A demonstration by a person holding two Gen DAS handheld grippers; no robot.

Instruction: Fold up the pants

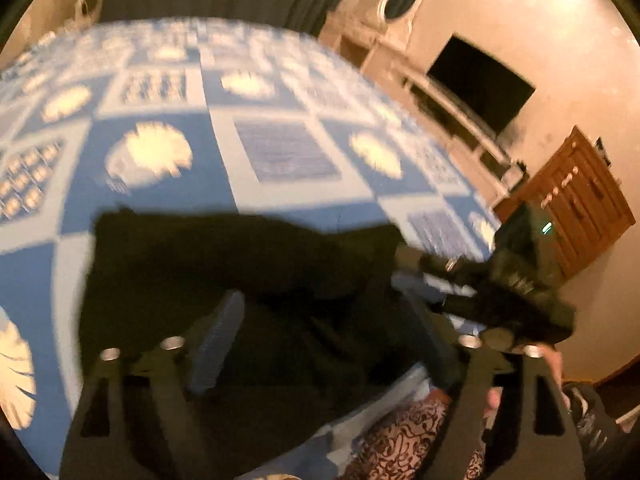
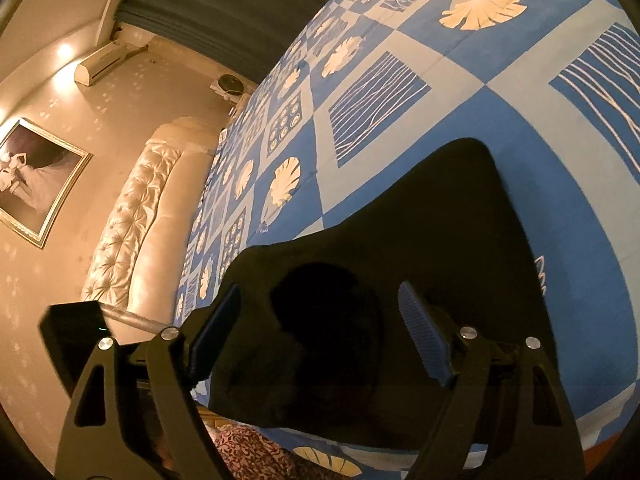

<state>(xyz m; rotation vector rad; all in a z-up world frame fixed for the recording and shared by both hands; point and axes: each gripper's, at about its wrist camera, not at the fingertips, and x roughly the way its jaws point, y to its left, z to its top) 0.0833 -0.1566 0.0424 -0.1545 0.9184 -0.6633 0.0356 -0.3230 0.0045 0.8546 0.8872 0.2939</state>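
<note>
The left gripper [image 1: 324, 340] has its jaws spread wide and released, nothing between them touching either pad. The black pants [image 1: 240, 272] lie directly below and ahead of the gap, spreading toward 12 and 10 o'clock across the bedspread [image 1: 180, 200]. The left-wrist view is smeared by motion blur, so whether the pads touch the cloth cannot be told. At 3 o'clock from these jaws the right gripper [image 1: 516, 280] shows as a dark blurred body beside the pants' right edge.

In the right-wrist view the right gripper [image 2: 320, 332] likewise stands with jaws released and wide apart. The pants [image 2: 420, 248] fill the space between and beyond the fingers, a darker bunched mound sitting in the gap and a flat panel stretching toward 1 o'clock. The cloth's near edge lies at the bed's edge, toward 6 o'clock.

Outward, the blue-and-white patterned bedspread [image 2: 440, 92] covers the bed. A tufted cream headboard [image 2: 140, 216] stands at 9 o'clock, a framed picture [image 2: 36, 184] hangs on the wall further left, and an air conditioner [image 2: 106, 62] sits at 11 o'clock. The left-wrist view shows a dark television [image 1: 480, 84] at 2 o'clock.
</note>
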